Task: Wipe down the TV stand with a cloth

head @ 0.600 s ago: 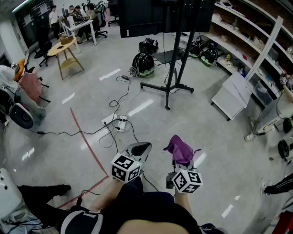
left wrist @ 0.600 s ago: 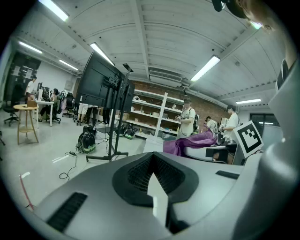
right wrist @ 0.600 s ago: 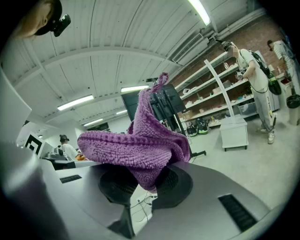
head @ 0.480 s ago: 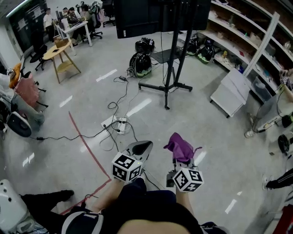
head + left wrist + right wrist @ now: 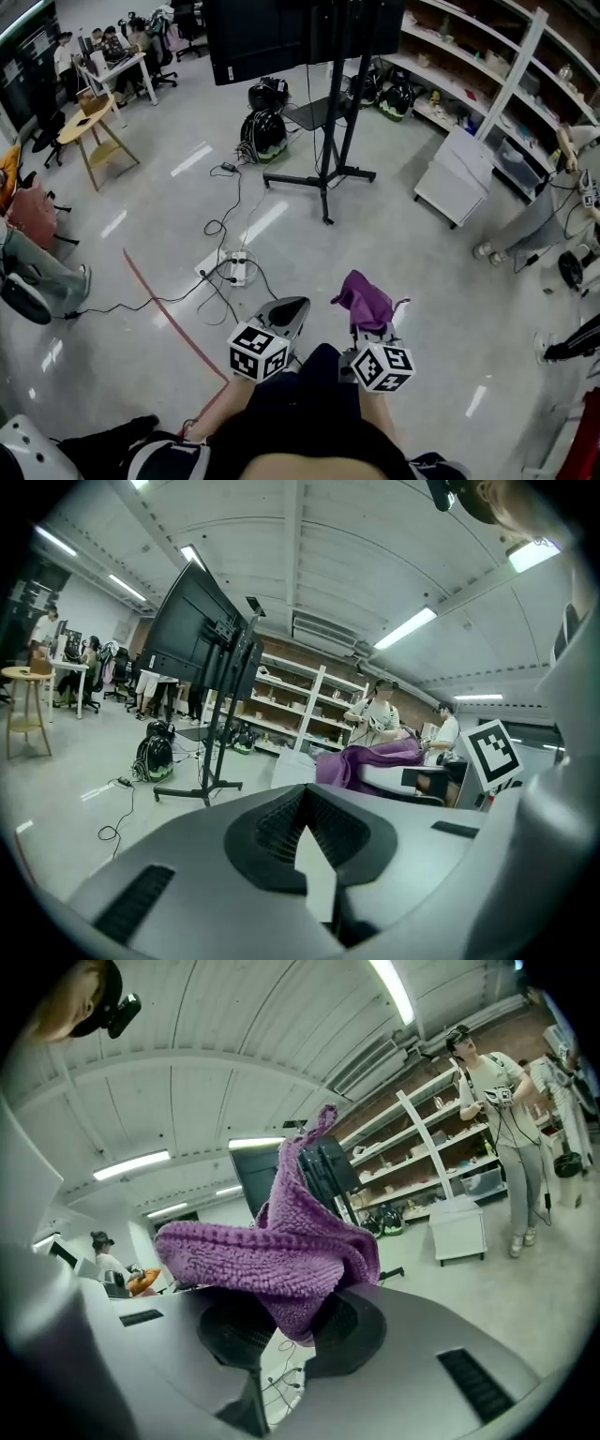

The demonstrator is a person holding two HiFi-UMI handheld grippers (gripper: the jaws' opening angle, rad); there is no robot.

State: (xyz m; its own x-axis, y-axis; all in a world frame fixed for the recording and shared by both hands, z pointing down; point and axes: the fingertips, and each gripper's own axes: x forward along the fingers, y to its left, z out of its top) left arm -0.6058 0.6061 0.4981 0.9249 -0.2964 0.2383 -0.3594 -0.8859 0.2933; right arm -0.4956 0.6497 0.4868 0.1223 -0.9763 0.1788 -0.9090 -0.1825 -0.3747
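Right gripper: jaws clamped on the purple cloth (nubby terry weave, crumpled, folds bunched above the jaws, one corner poking up). Left gripper: jaws together, nothing between them. Both grippers sit low in front of the person, above the floor and well apart from the black TV stand.

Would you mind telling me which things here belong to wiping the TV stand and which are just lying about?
For the job: cloth, clamped in the right gripper; TV stand; left gripper, shut and empty.
Lying about: power strip, cables, bags, wooden table, white cabinet.
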